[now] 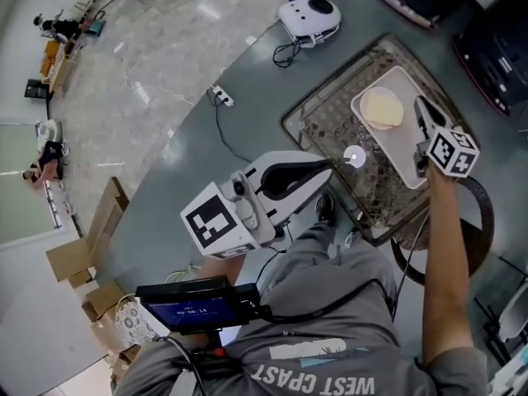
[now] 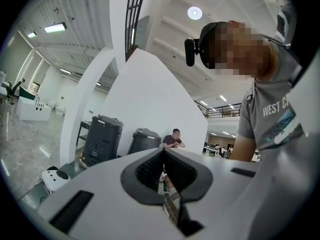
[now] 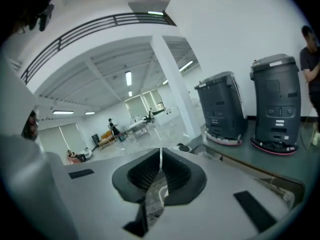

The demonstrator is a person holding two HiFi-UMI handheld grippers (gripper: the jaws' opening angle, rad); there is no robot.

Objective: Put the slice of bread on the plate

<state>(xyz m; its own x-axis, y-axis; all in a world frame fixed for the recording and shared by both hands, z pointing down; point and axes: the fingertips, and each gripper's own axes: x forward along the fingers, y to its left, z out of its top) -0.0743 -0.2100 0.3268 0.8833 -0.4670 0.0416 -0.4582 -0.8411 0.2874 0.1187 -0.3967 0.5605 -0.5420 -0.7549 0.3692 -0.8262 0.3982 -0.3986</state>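
Note:
In the head view a pale round slice of bread [image 1: 383, 107] lies on the white rectangular plate [image 1: 406, 151], which sits inside a wire basket [image 1: 330, 130] on the grey table. My right gripper [image 1: 420, 104] hovers over the plate's right edge, just right of the bread, its dark jaws together. In the right gripper view its jaws [image 3: 160, 151] meet with nothing between them. My left gripper [image 1: 327, 168] is held near my body at the basket's near-left side. The left gripper view shows it [image 2: 163, 152] shut and empty, pointing level across the room.
A small round disc [image 1: 354, 157] lies in the basket. A white panda-shaped device [image 1: 309, 13] and a cable with a plug [image 1: 220, 96] are on the table at the far left. Black appliances [image 1: 495, 48] stand at the far right. Cardboard boxes [image 1: 82, 258] lie on the floor.

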